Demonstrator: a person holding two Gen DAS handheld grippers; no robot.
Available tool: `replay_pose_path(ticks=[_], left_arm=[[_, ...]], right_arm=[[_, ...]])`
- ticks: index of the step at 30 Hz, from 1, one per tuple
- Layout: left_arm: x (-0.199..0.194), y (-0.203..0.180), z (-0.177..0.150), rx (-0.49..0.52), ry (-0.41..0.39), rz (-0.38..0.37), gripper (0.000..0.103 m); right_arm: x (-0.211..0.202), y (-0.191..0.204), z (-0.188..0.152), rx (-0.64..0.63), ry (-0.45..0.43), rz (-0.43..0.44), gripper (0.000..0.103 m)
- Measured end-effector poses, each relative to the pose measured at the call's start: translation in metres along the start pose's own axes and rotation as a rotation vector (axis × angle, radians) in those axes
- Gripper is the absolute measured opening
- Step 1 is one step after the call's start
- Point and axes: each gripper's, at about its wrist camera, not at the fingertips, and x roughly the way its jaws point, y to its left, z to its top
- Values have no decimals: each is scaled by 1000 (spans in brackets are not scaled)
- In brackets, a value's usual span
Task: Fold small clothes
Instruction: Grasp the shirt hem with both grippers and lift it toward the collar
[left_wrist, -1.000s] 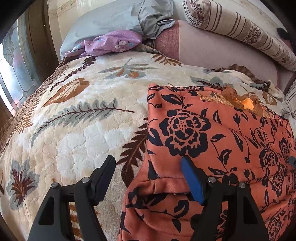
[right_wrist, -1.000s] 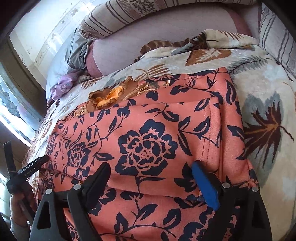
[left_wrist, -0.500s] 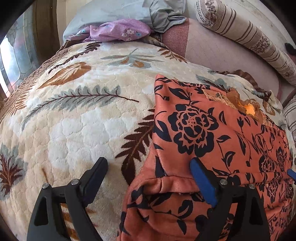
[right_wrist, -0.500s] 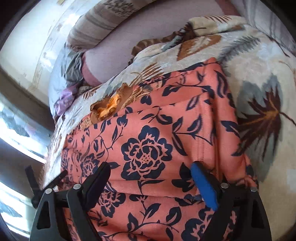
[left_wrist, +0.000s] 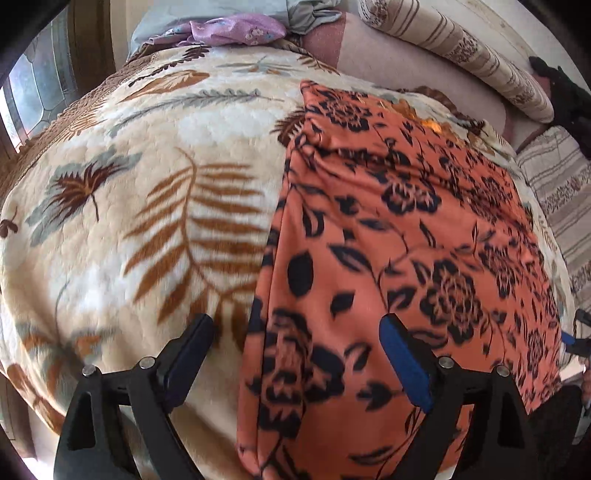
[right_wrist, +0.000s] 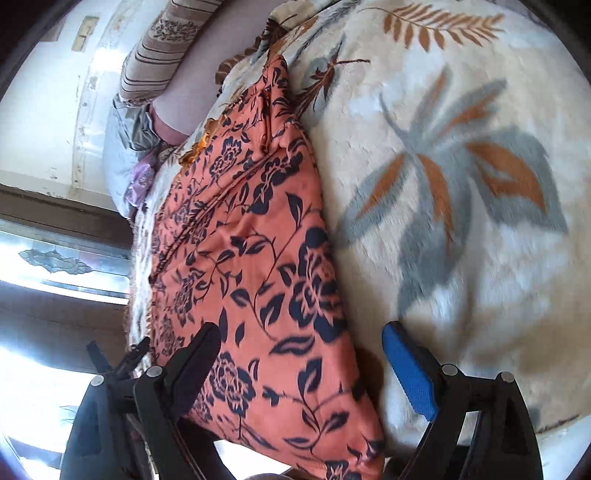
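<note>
An orange garment with a dark floral print (left_wrist: 388, 251) lies spread on a cream leaf-patterned blanket (left_wrist: 155, 206); its near end hangs over the bed's front edge. My left gripper (left_wrist: 295, 350) is open, its jaws straddling the garment's left edge near the front, holding nothing. In the right wrist view the same garment (right_wrist: 258, 258) runs up the left half of the frame. My right gripper (right_wrist: 301, 358) is open over the garment's right edge, empty. The left gripper shows small at the lower left (right_wrist: 118, 365).
A purple cloth (left_wrist: 236, 31) and a grey pillow (left_wrist: 221, 7) lie at the head of the bed. A striped bolster (left_wrist: 461, 55) and pink headboard cushion (left_wrist: 388, 59) stand behind the garment. A window (right_wrist: 55, 258) is on the left.
Both grippers have pulled back toward the bed's front edge and stayed open. The right view has tilted and swung right, so more bare blanket shows. The garment's near end now hangs over the edge.
</note>
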Motion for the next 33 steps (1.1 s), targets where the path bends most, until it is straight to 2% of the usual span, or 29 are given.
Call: replay_pose_path(ticks=[3,6,10,12,13,14,15,16,17,19,21,22,24,26,27,30,33], left_arm=[[-9,-1,-24,38,23,2,91],[-16,3,-40,16,48,-15,91],[-20,10,-57,-45,76,-69,91],[-19,13,-61,-73,82,-81,88],[-19,13,-62,-79,79,-72,86],[-20,14,-63,-86,77,-63,81],[-20,15,-62,-94,79,-51,71],[-21,17,-63,-101,78,-36,57],[-22,18,-63,-103,79,-25,51],[-24,22,-64,-109,81,-43,32],[-26,28,-66,-113,87,-69,18],[-28,29,-67,-115,87,-80,14],[-31,28,-68,-108,84,-81,13],[-31,27,-69,-111,82,-77,13],[-30,27,-69,-119,87,-75,16],[-27,27,-68,-136,97,-98,34],[-25,20,-66,-86,96,-74,32]], right_arm=[[-5,-12,-19,28,18,72,91],[-1,-11,-39,-12,56,100,90],[9,2,-58,-94,106,53,89],[9,1,-60,-96,101,40,86],[9,-1,-59,-85,97,35,81],[8,-3,-59,-75,94,31,76],[7,-4,-59,-70,91,24,74],[8,-4,-58,-69,88,12,70],[8,-4,-59,-74,88,-5,66],[9,-2,-58,-84,87,-34,61],[9,-1,-58,-89,86,-59,56],[10,0,-58,-100,87,-75,55],[11,6,-60,-140,89,-101,56],[10,5,-60,-132,84,-86,61],[10,4,-59,-117,81,-75,62],[10,1,-57,-77,77,-53,65],[10,5,-59,-114,88,-77,62]])
